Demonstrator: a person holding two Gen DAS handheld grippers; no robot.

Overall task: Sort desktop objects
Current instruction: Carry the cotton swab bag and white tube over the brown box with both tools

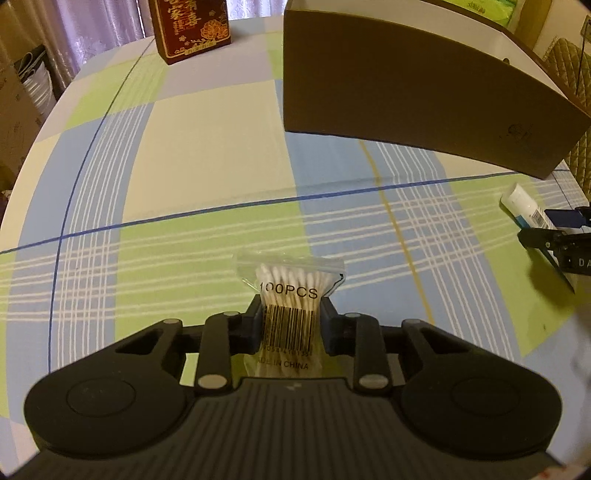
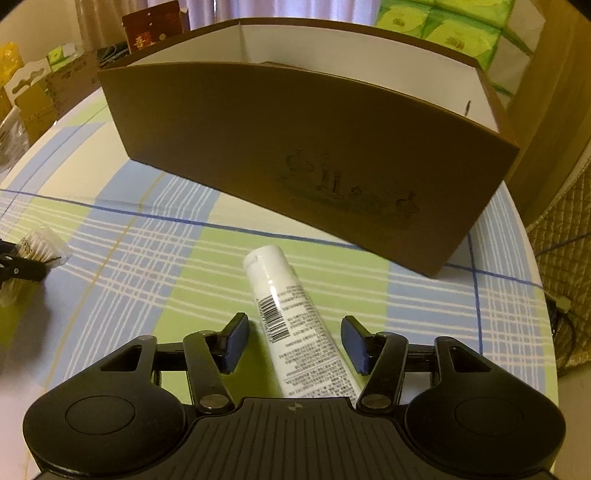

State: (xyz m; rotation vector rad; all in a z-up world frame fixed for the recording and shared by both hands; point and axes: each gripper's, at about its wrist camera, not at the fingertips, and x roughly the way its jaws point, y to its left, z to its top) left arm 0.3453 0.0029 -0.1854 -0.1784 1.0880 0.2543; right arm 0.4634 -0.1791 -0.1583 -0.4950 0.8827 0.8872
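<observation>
Left gripper (image 1: 291,314) clamped on the cotton swab bag (image 1: 290,295), both pads pressed against the barcode section, bag's top end sticking out ahead of the fingertips over the checked tablecloth (image 1: 184,158). Brown cardboard box (image 1: 413,99) sits ahead and to the right of it, open top, nothing touching it. Red printed box (image 1: 192,29) far ahead, slightly left. Right gripper (image 2: 295,341) spread wide, straddling the white tube (image 2: 291,317); tube lies flat on the cloth between the fingers, cap end pointing ahead toward the cardboard box, tilted a bit left. Neither pad touches the tube. From the right wrist view the swab bag shows far left, held in the other gripper.
</observation>
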